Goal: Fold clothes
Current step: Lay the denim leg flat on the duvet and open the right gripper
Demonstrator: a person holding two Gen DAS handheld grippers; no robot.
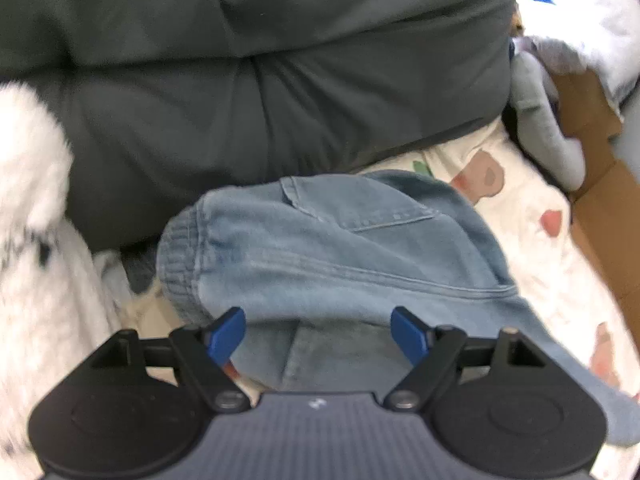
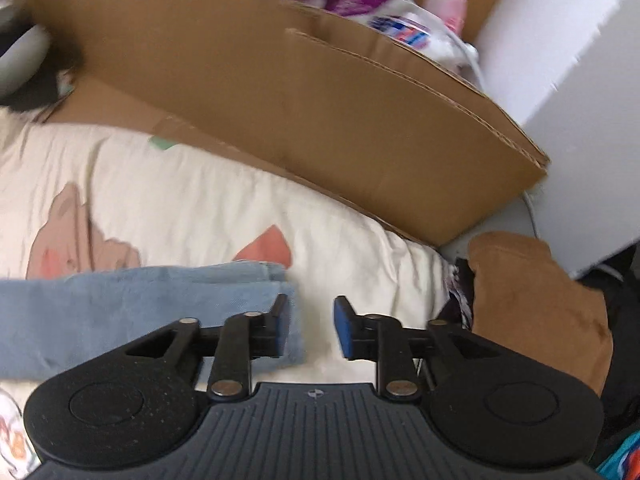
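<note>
A pair of light blue jeans (image 1: 320,248) is seen lying folded on a cream bedsheet (image 2: 192,200) printed with pink animal shapes. The left gripper (image 1: 319,334) is held over the waistband end, its jaws spread wide with nothing pinched. The right gripper (image 2: 310,330) is held at the leg end (image 2: 140,304); its jaws are parted, the denim edge lying just beside the left one, ungripped. A cardboard box (image 2: 320,120) is seen beyond the sheet.
</note>
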